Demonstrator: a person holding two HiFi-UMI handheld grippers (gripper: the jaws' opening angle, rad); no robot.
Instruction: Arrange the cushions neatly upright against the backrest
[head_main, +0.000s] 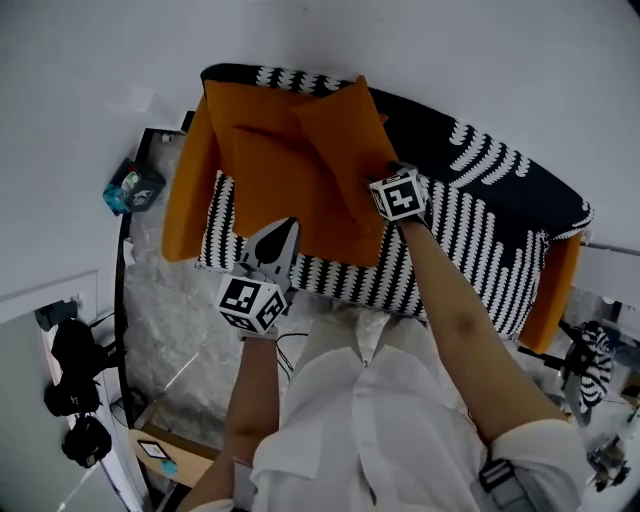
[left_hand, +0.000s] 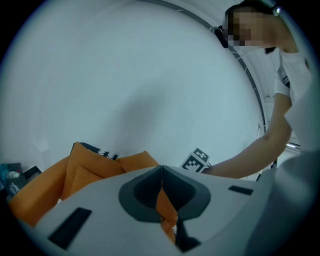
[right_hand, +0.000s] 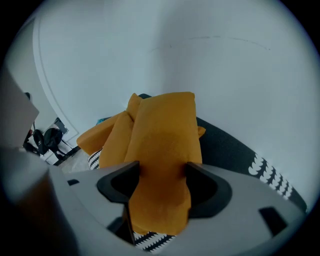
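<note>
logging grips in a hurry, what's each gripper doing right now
left gripper: closed, seemingly pinching the lower cushion by its fabric.
right gripper: open wide, with the upper cushion between its jaws.

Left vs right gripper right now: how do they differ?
The left gripper is shut, pinching the front cushion at its edge; the right gripper is wide open astride the leaning cushion. The left gripper sits at the seat front; the right gripper reaches nearer the backrest. Both meet orange cushions.
</note>
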